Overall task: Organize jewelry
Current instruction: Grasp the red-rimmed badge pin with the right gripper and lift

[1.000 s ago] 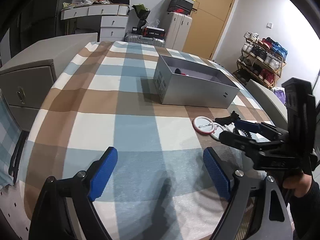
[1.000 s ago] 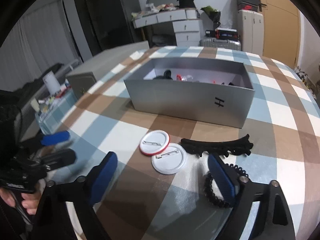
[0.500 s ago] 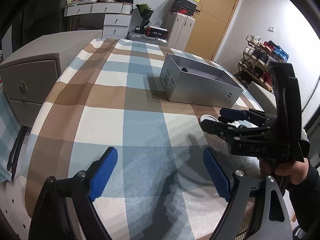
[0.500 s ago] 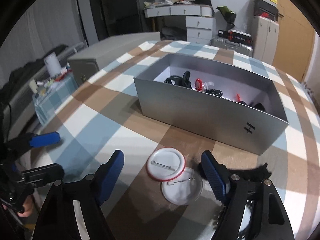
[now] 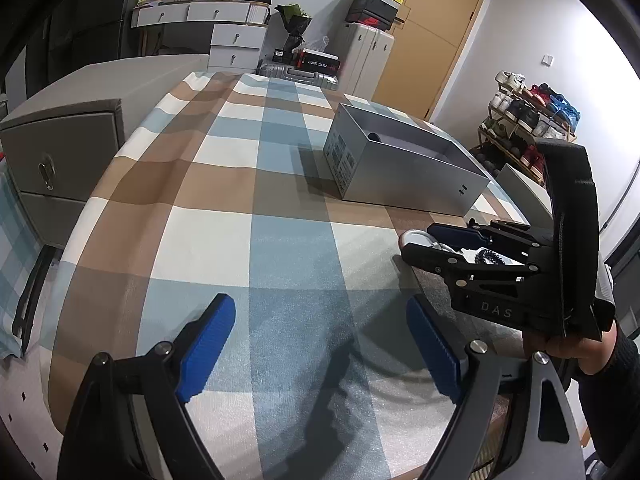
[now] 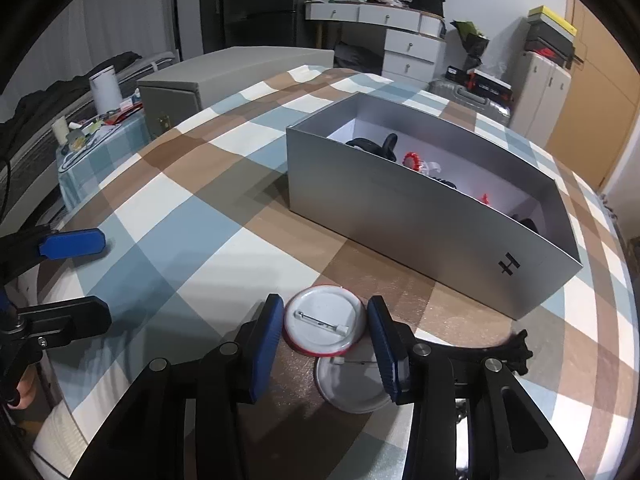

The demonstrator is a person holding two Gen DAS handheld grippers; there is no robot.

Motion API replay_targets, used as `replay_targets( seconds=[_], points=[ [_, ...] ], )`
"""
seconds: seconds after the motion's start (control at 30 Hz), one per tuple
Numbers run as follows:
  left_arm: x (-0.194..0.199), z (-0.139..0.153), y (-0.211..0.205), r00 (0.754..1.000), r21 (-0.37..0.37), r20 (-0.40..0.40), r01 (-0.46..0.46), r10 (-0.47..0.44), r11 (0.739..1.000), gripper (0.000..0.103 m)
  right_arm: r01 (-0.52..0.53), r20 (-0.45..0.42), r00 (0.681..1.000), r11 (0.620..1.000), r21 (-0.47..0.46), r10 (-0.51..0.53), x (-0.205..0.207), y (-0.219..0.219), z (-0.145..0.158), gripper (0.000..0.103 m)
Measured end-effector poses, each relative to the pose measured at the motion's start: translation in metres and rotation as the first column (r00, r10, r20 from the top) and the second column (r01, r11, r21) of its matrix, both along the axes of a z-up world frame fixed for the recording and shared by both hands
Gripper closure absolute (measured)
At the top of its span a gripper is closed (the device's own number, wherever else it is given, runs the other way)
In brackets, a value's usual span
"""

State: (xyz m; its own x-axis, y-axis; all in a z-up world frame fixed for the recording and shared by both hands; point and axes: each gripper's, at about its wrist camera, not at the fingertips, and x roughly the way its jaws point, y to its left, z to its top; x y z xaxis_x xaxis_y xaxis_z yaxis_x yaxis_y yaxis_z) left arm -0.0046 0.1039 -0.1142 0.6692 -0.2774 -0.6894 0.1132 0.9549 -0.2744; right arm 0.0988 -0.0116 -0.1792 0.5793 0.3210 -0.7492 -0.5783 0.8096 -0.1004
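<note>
On silver box front, black "H" mark, "DAS" on right gripper

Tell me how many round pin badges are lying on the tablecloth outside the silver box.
2. The red-rimmed badge lies between the closing right gripper pads; the plain white badge sits just nearer the camera, partly under it. More could be hidden behind the gripper.

Right gripper angled steeply down toward the table, jaws closing. Its blue pads flank a red-rimmed badge at 9 and 3 o'clock; contact cannot be told. The right hand, in a dark sleeve, grips the handle from below. Left gripper also tilted down, jaws spread wide, nothing between them, held off at the right gripper's 9 o'clock.
</note>
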Motion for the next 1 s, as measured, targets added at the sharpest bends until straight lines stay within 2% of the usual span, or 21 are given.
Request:
replay_targets(
  seconds=[0.1, 0.37, 0.47, 0.53, 0.6, 0.67, 0.77, 1.0],
  points=[
    [0.001, 0.000, -0.001, 1.000, 0.008, -0.003, -0.001, 0.001, 1.000, 0.019, -0.004, 0.014, 1.000, 1.000, 0.026, 0.003, -0.002, -0.003, 0.004, 0.061],
    [0.006, 0.000, -0.008, 1.000, 0.021, -0.027, 0.016, -0.015, 1.000, 0.019, 0.041, -0.006, 0.999, 0.978, 0.206, -0.041, -0.008, -0.034, 0.024, 0.061],
    [0.016, 0.001, -0.023, 0.997, 0.037, -0.051, 0.062, -0.061, 0.997, 0.019, 0.073, -0.007, 0.997, 0.957, 0.281, -0.074, -0.014, -0.056, 0.033, 0.061],
    [0.024, 0.001, -0.034, 0.991, 0.022, -0.070, 0.114, -0.112, 0.993, 0.019, 0.109, -0.014, 0.994, 0.937, 0.331, -0.110, -0.020, -0.075, 0.037, 0.061],
    [0.035, 0.001, -0.051, 0.984, 0.044, -0.089, 0.159, -0.155, 0.986, 0.019, 0.141, -0.025, 0.990, 0.921, 0.364, -0.142, -0.024, -0.091, 0.038, 0.061],
    [0.045, -0.001, -0.066, 0.976, 0.071, -0.109, 0.198, -0.190, 0.978, 0.019, 0.167, -0.026, 0.985, 0.909, 0.383, -0.170, -0.029, -0.106, 0.039, 0.061],
    [0.056, 0.000, -0.084, 0.964, 0.070, -0.118, 0.248, -0.239, 0.966, 0.019, 0.202, -0.035, 0.978, 0.891, 0.406, -0.206, -0.035, -0.127, 0.038, 0.061],
    [0.071, 0.000, -0.104, 0.952, 0.121, -0.148, 0.286, -0.267, 0.951, 0.019, 0.247, -0.056, 0.967, 0.867, 0.434, -0.247, -0.041, -0.156, 0.032, 0.061]
  ],
)
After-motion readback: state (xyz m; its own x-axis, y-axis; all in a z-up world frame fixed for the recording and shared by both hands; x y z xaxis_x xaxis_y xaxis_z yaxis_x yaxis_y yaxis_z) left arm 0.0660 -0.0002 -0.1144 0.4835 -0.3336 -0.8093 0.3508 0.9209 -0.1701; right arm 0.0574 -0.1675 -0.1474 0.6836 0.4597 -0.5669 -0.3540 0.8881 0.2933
